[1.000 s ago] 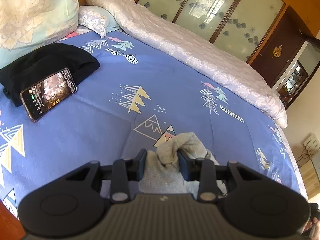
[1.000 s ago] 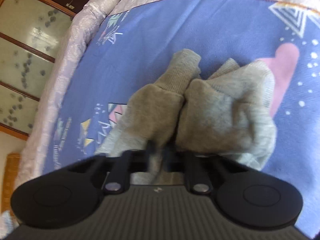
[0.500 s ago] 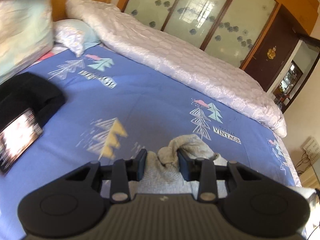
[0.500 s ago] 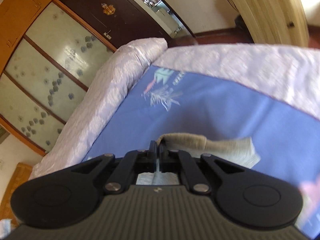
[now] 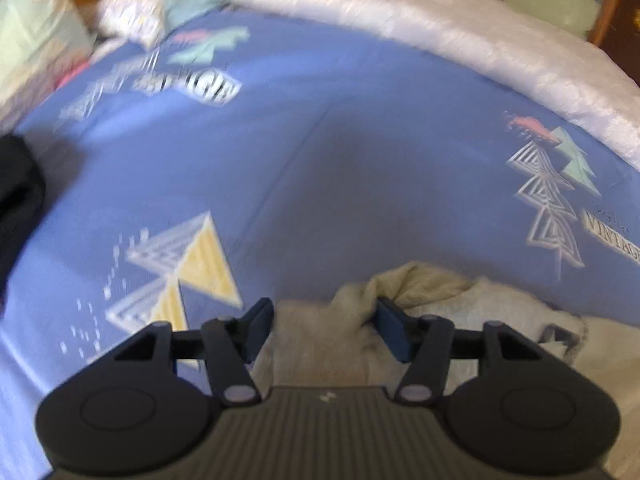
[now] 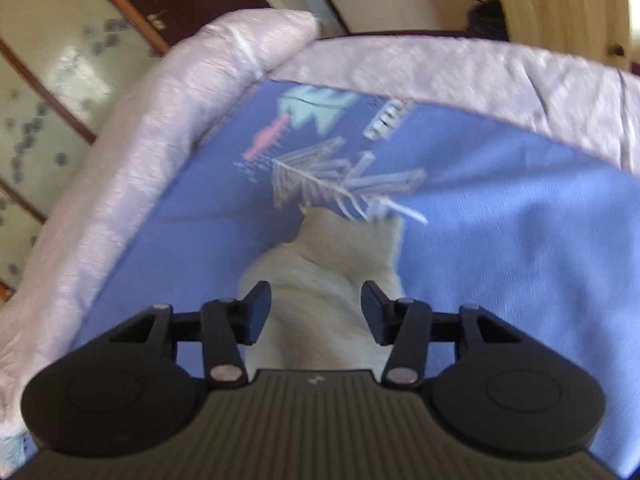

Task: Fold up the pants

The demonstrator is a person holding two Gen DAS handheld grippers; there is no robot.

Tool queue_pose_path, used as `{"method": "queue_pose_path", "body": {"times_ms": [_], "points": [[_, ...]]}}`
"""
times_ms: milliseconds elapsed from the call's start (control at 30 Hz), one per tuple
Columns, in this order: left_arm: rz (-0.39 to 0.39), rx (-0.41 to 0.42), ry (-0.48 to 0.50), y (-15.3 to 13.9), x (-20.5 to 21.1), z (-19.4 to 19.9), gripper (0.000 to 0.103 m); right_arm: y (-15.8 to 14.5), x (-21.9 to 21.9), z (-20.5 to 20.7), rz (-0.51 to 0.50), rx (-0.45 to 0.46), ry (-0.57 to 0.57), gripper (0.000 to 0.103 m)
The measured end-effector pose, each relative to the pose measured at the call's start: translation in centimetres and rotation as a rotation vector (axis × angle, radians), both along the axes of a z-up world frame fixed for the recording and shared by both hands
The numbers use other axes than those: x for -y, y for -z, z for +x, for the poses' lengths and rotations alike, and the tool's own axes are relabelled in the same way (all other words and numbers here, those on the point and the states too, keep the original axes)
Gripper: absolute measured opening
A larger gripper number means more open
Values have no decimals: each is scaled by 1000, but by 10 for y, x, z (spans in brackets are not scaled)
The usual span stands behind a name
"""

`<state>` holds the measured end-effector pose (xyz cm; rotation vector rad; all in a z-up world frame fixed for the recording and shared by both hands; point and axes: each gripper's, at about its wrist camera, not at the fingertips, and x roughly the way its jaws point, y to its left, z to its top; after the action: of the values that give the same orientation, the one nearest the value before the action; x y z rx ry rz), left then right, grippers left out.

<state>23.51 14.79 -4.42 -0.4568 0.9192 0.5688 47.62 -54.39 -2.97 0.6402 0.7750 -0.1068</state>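
A blue bedsheet with printed triangle trees fills both views. Low in each frame, the left gripper and right gripper have just spread open over the light grey knit pants, gripping nothing.

A bed carries everything, covered by a blue sheet printed with triangle trees and lettering. The grey pants lie bunched on it, directly under and between the left claw's fingers; one leg stretches ahead of the right claw. A pale quilt runs along the sheet's far side. Pillows sit far ahead-left of the left claw, with a dark garment at left.
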Motion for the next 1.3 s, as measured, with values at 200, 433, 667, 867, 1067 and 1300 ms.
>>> {"method": "queue_pose_path", "body": {"times_ms": [200,433,667,867,1067,1300], "points": [[-42,82,-5,-21,-1,-68,72,8,28,-44,-60,76,14,52],[-78,115,27,-35,30,-171,87,31,75,-59,72,34,82,52],[-188,81,1,-21,54,-228,87,47,54,-22,154,55,38,42],[-205,18,-14,-5,65,-229,74,37,34,-10,14,20,18,3],[-216,36,3,-9,70,-239,76,-2,68,-33,-216,17,100,22],[-242,120,-16,-32,63,-283,84,-20,112,-122,31,8,136,31]]}}
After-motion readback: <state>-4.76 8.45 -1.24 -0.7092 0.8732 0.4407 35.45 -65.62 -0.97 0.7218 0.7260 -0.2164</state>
